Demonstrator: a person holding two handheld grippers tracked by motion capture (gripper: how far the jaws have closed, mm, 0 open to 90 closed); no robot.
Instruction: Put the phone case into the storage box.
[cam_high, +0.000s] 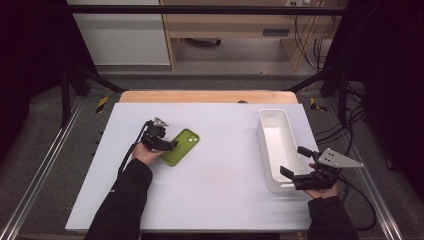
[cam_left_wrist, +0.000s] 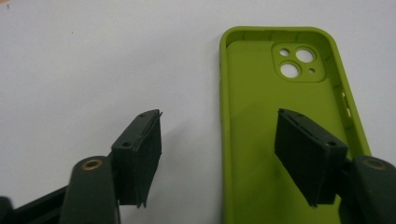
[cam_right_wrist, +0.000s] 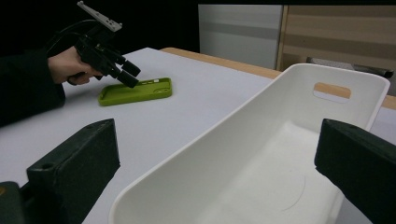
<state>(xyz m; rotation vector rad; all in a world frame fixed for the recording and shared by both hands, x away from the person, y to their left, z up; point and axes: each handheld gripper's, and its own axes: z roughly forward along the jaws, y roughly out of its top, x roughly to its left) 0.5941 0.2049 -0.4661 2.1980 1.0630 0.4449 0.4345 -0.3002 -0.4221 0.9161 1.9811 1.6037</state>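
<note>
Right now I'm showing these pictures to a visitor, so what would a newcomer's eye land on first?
The lime-green phone case stands out, lying open side up left of centre on the white table, with the left claw straddling its long edge, not yet pressing on it. Next comes the long white bin at the right, its near wall between the open jaws of the right claw.

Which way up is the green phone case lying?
Open side up. In the left gripper view the green phone case shows its hollow inside, raised rim and camera cutouts, flat on the white table.
</note>
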